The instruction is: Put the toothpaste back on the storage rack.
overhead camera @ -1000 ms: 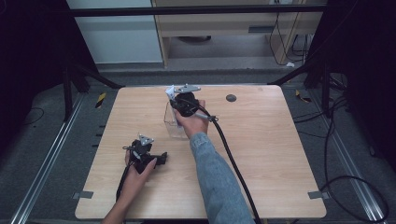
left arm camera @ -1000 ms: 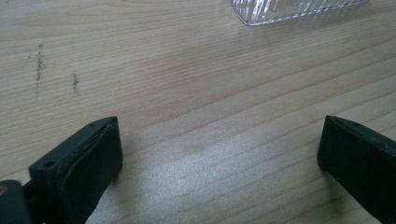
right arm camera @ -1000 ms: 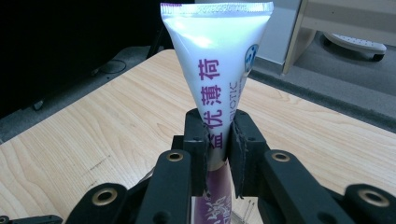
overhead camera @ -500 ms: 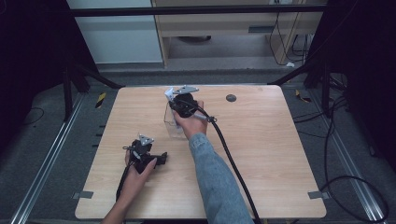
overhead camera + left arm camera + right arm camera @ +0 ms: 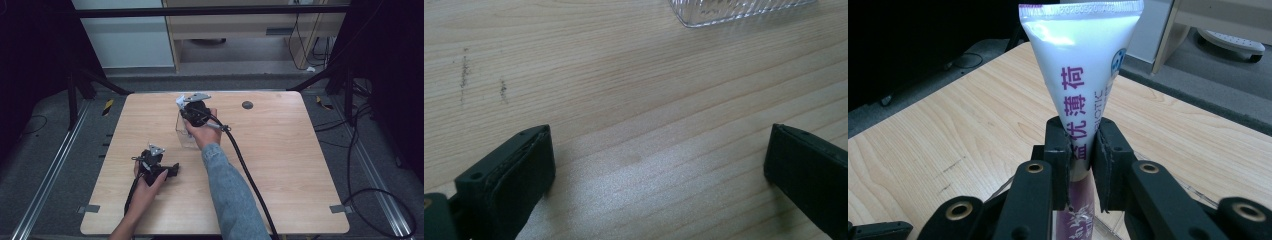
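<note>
We see one white tube (image 5: 1083,75) with purple print, upright, pinched between the closed jaws of the right gripper (image 5: 1081,160), over the far-middle of the table (image 5: 300,165). Its lower end sits over a clear container (image 5: 186,132) just under the gripper; the container's rim is cut off in both gripper views. Left gripper (image 5: 659,170) sits near the table's front-left, well apart, jaws spread wide over bare wood. One dark round spot (image 5: 247,105) lies near the far edge; we can't tell what it is.
</note>
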### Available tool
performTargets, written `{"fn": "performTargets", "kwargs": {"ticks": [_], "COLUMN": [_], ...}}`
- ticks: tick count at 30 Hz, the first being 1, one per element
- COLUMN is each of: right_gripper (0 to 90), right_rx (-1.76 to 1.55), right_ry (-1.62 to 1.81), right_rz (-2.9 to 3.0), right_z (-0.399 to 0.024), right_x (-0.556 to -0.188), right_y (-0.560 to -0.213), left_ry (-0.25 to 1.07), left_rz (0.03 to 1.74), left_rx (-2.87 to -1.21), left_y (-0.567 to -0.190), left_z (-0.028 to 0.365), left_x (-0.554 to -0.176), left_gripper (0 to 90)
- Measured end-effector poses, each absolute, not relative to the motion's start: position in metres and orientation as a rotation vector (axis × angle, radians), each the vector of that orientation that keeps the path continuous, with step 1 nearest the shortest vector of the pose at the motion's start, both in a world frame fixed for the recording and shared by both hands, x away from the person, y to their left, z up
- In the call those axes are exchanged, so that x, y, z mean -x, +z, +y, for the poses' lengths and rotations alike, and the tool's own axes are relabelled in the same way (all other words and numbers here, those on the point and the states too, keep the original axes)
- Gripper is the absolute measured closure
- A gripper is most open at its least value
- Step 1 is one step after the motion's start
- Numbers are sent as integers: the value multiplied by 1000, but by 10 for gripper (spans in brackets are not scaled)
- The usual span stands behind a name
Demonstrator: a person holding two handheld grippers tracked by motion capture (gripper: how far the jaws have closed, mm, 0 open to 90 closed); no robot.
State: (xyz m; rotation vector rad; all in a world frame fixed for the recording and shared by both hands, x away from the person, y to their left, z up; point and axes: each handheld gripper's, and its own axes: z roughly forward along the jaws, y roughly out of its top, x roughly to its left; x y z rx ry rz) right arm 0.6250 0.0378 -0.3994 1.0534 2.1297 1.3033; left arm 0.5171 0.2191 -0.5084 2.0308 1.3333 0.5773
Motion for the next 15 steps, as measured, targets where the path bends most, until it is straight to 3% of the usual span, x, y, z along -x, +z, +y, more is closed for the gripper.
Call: {"fn": "performTargets", "kwargs": {"ticks": [15], "right_gripper": [774], "right_rx": [-1067], "right_ry": [1309], "right_rz": [2143], "right_z": [41], "right_x": [-630], "right_y": [-399], "left_ry": [577], "left_rz": [1328], "left_rx": [-2035], "left_y": [-508], "left_z": [219], "left_x": [-517], "left_gripper": [0]}}
